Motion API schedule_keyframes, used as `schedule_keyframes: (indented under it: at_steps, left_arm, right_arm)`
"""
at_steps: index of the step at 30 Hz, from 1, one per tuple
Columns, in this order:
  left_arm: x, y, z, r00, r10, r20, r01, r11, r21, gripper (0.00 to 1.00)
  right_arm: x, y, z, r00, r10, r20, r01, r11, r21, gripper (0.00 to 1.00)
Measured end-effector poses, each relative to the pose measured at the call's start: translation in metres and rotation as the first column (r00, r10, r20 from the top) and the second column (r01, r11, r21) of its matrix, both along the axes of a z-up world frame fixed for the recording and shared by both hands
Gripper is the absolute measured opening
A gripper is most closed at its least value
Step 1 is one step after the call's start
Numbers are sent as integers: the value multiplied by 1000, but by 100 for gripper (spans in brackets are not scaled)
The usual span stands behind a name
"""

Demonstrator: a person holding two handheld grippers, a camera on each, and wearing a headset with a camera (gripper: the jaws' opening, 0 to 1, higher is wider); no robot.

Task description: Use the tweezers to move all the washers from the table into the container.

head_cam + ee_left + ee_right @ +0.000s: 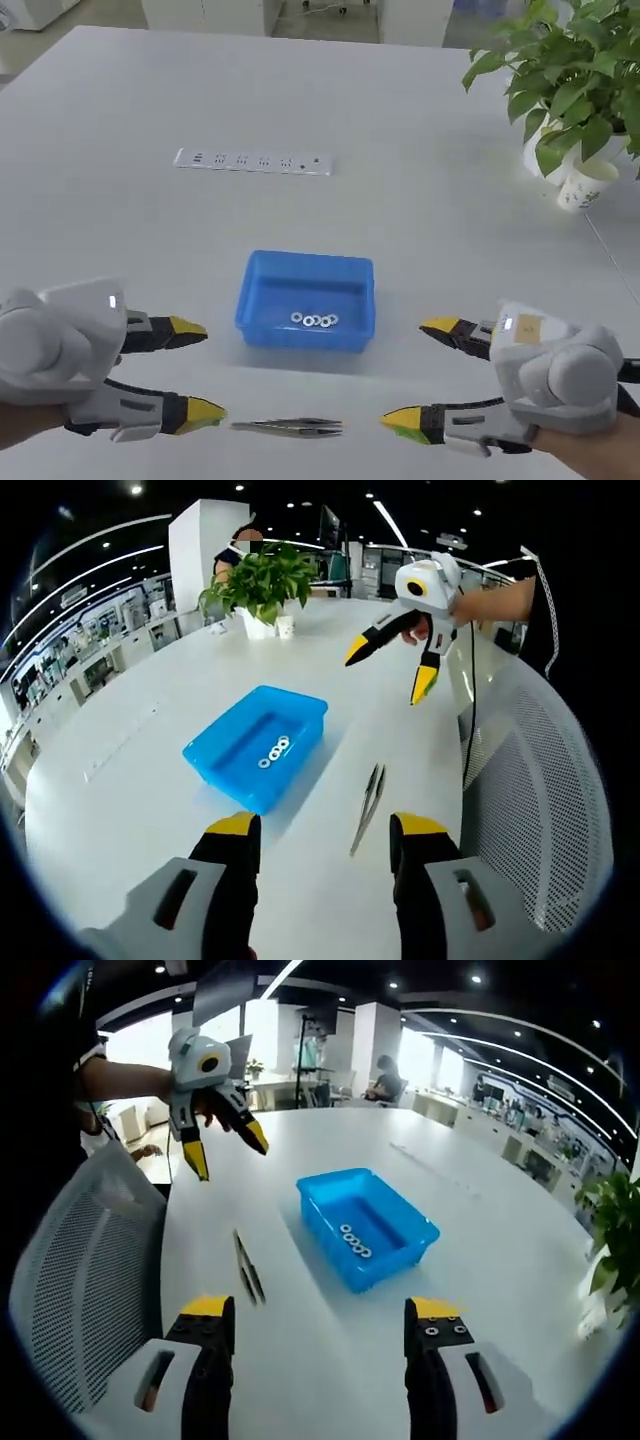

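Sitting clustered in blue container [310,262]: small silver washers [314,320].

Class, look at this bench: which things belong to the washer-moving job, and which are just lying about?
Job in hand: tweezers; blue container; washers, lying in it; left gripper and right gripper, both open.

Lying about: power strip; potted plant; paper cup.
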State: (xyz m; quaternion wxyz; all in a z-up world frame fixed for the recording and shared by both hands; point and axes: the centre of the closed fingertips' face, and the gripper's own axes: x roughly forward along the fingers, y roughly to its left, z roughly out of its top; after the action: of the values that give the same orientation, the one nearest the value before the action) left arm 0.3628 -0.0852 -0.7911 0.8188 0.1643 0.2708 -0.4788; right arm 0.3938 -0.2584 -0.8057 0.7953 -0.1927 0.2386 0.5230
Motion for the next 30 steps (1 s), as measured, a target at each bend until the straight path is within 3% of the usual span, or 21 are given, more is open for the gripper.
schedule_keyframes:
  at_steps: [3, 6, 13, 17, 22, 30]
  left_arm:
    - [3, 1, 3, 999, 36, 29, -35, 999, -26, 66]
    - [1, 1, 4, 998, 64, 28, -62, 996, -59, 72]
    - [-4, 4, 4, 994, 102, 31, -98, 991, -90, 89]
    - [-6, 4, 9, 992, 122, 24, -118, 985, -123, 99]
    - [-6, 6, 8, 988, 154, 5, -152, 976, -153, 99]
    - [-3, 10, 7, 987, 161, 15, -157, 978, -140, 99]
  right_arm:
    - [-1, -8, 0, 1000, -25, 5, 25, 1000, 17, 78]
    - [-2, -14, 0, 998, -56, -1, 56, 998, 36, 84]
    - [-4, -23, 1, 996, -93, -13, 94, 993, 69, 100]
    - [-2, -26, 2, 994, -110, -20, 111, 991, 80, 100]
    - [-5, -22, 4, 993, -111, -25, 114, 987, 113, 100]
    - [-7, -23, 3, 992, -125, -25, 127, 984, 127, 100]
